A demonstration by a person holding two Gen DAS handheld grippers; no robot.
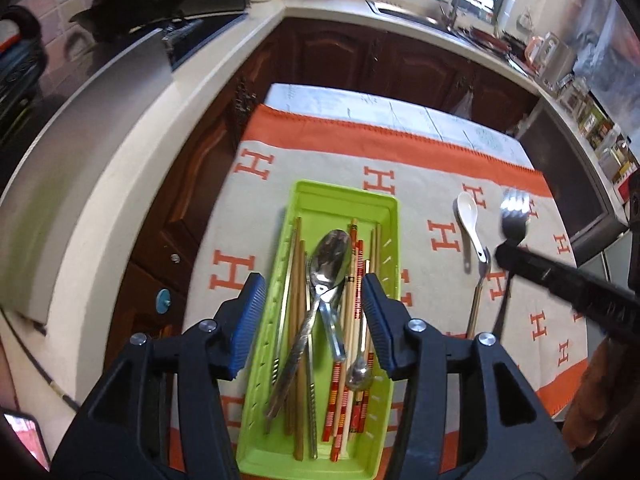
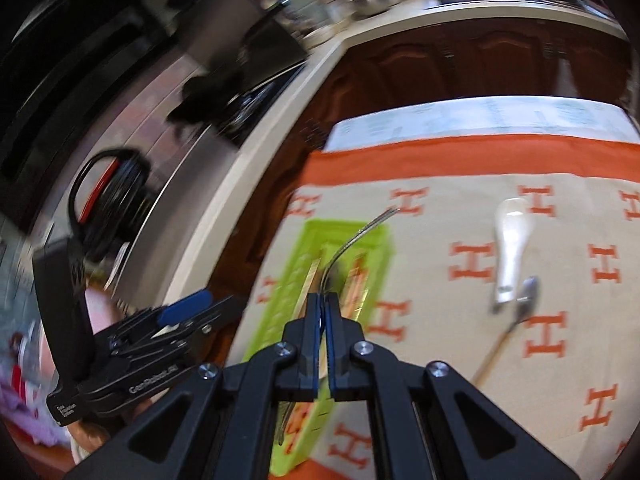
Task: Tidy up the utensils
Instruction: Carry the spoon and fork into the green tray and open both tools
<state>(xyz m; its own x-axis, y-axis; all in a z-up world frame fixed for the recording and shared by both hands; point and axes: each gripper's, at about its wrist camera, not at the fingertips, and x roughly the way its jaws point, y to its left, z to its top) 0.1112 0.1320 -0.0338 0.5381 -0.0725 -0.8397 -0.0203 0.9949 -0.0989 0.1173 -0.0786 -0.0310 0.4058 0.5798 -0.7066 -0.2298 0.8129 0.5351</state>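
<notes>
A lime-green tray (image 1: 344,193) lies on the cloth and holds several chopsticks (image 1: 294,280), a large metal spoon (image 1: 330,256) and other metal utensils. My left gripper (image 1: 314,284) hovers open above the tray with nothing between its blue pads. My right gripper (image 2: 324,300) is shut on a metal fork (image 2: 344,248), whose tines point out over the tray (image 2: 320,228). The left wrist view shows that fork (image 1: 516,208) held up at the right gripper (image 1: 502,254). A white ceramic spoon (image 1: 470,216) and a long-handled metal spoon (image 1: 480,292) lie on the cloth to the right of the tray.
The table wears a beige cloth (image 1: 440,184) with orange H marks and an orange border. A pale countertop (image 1: 120,168) with dark wooden cabinets (image 1: 360,52) curves round the left and far sides. A sink (image 1: 412,14) and jars sit on the far counter.
</notes>
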